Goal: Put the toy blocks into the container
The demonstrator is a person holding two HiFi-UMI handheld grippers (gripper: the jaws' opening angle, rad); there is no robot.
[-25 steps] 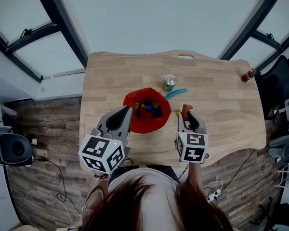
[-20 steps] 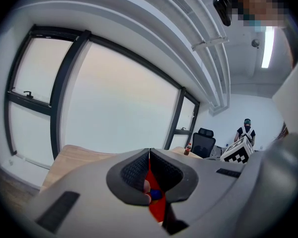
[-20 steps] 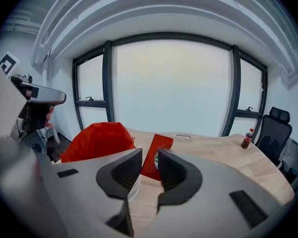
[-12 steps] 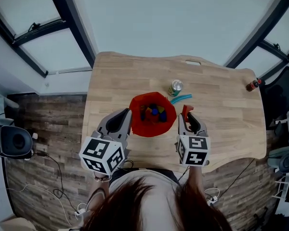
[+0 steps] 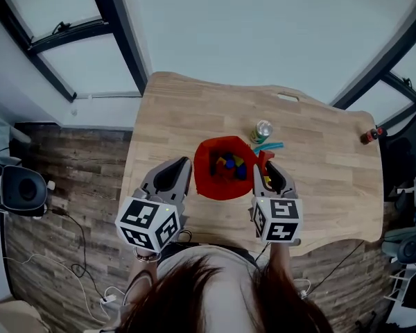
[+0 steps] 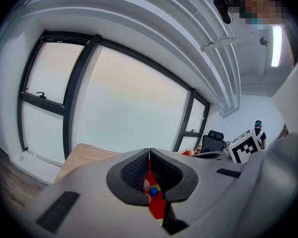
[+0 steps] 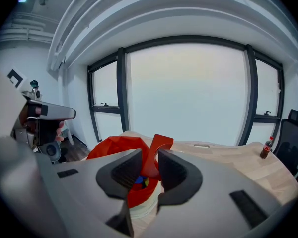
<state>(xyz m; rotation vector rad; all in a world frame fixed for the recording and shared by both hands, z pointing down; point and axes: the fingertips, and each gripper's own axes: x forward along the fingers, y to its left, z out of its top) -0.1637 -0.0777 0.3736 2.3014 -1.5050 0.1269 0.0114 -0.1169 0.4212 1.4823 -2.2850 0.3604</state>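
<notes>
The red container [image 5: 202,177] sits on the wooden table [image 5: 319,159] with a heap of coloured blocks [image 5: 230,165] already inside. A second ago the red block [image 7: 155,155] was held clear of the container's right side. Now it has been carried right up to the rim there. The right gripper [image 5: 266,168] is clamped on that block. The left gripper [image 6: 149,155] hangs beside the container's left side, its jaws together on nothing. My guess is that the block only needs bringing over the opening and letting go.
</notes>
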